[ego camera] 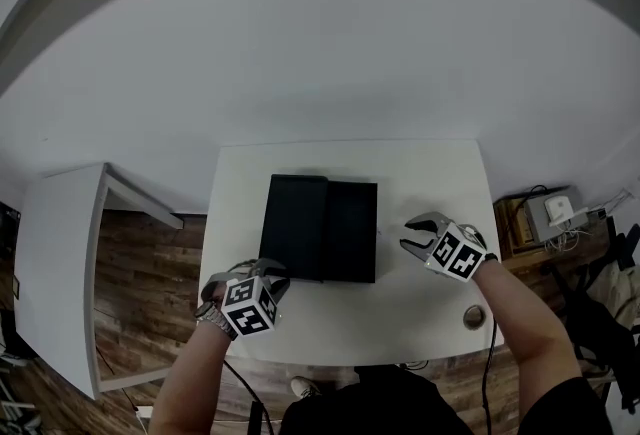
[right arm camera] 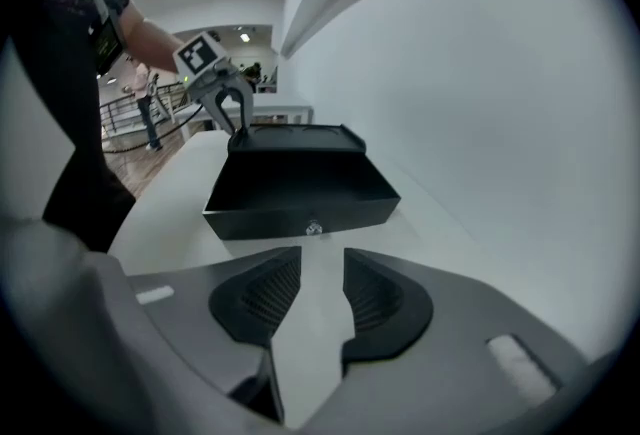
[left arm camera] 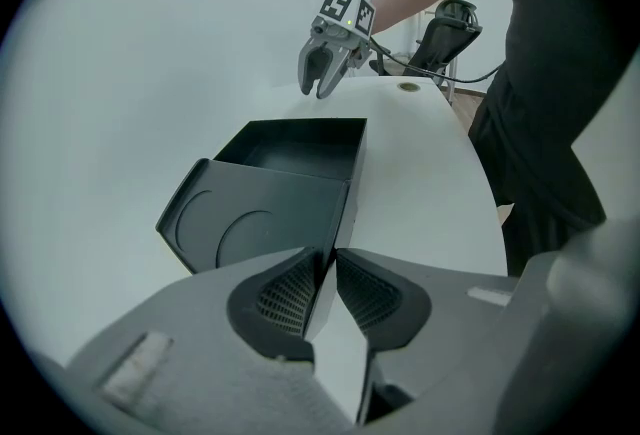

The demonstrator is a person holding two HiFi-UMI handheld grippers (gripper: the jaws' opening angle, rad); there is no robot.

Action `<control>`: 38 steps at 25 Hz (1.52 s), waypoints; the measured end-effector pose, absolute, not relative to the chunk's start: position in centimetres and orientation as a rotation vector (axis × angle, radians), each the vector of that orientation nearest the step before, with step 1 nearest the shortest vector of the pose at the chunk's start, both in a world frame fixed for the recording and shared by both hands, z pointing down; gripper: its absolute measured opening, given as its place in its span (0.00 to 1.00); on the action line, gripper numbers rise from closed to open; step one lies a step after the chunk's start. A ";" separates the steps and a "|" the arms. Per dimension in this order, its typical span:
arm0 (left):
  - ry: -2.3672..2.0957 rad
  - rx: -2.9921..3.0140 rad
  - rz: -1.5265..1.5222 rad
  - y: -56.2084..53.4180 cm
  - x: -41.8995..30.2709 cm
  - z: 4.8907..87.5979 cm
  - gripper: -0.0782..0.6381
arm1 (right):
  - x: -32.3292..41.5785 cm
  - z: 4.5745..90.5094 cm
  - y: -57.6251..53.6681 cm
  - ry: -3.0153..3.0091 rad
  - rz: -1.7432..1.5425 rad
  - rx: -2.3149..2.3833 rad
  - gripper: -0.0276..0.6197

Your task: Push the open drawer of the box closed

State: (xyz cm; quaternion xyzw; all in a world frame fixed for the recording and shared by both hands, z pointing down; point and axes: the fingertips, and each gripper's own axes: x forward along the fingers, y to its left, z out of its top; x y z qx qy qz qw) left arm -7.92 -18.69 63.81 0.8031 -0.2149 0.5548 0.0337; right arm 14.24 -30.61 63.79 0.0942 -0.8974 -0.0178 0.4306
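Two parts show: the box (ego camera: 295, 228) on the worktop (ego camera: 420, 173), and its drawer (ego camera: 352, 233) pulled out toward the right fingers (right arm camera: 265, 298). Those stand well apart and empty, just short of the drawer front and its knob (right arm camera: 313, 227). The left fingers (left arm camera: 285, 293) are nearly together, seemingly pinching the box's near corner. The push looks not yet begun. It calls for square contact on the drawer front while the left steadies the box.

- We find a plain white counter (ego camera: 440, 183).
- On it lies a black box (ego camera: 295, 226), its drawer (ego camera: 352, 231) open to our right.
- A small round fitting (ego camera: 473, 316) sits near its front right corner.
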 end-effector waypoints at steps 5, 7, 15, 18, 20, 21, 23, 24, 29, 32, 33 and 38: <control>-0.667 2.464 1.679 -18.7 -7.8 63.7 0.21 | 11.9 67.0 -30.5 -2.131 -0.112 0.057 0.29; -0.674 2.460 1.671 -18.7 -7.7 63.8 0.21 | 11.2 67.8 -30.4 -2.119 -0.120 0.022 0.29; -0.704 2.463 1.627 -18.6 -7.7 63.6 0.21 | 9.6 69.3 -30.0 -2.080 -0.160 -0.084 0.27; -0.707 2.465 1.614 -18.6 -7.7 63.7 0.21 | 9.2 69.4 -30.1 -2.084 -0.186 -0.095 0.17; -0.712 2.465 1.604 -18.6 -7.7 63.7 0.22 | 9.2 69.4 -30.1 -2.080 -0.203 -0.111 0.15; -0.716 2.464 1.600 -18.6 -7.7 63.7 0.22 | 9.2 69.4 -30.1 -2.076 -0.210 -0.120 0.15; -0.729 2.463 1.591 -18.5 -7.7 63.6 0.22 | 9.2 69.4 -30.2 -2.065 -0.223 -0.133 0.15; -0.737 2.462 1.585 -18.5 -7.7 63.6 0.22 | 9.1 69.4 -30.2 -2.060 -0.226 -0.137 0.15; -0.778 2.456 1.539 -18.5 -7.5 63.5 0.22 | 8.9 69.5 -30.9 -2.053 -0.232 -0.126 0.15; -0.799 2.455 1.521 -18.5 -7.4 63.5 0.22 | 8.7 69.5 -31.2 -2.048 -0.235 -0.117 0.15; -0.801 2.453 1.520 -18.5 -7.4 63.5 0.22 | 8.6 69.5 -31.3 -2.046 -0.236 -0.116 0.15; -0.795 2.444 1.527 -18.5 -7.4 63.5 0.22 | 7.7 68.8 -30.8 -2.070 -0.252 -0.132 0.15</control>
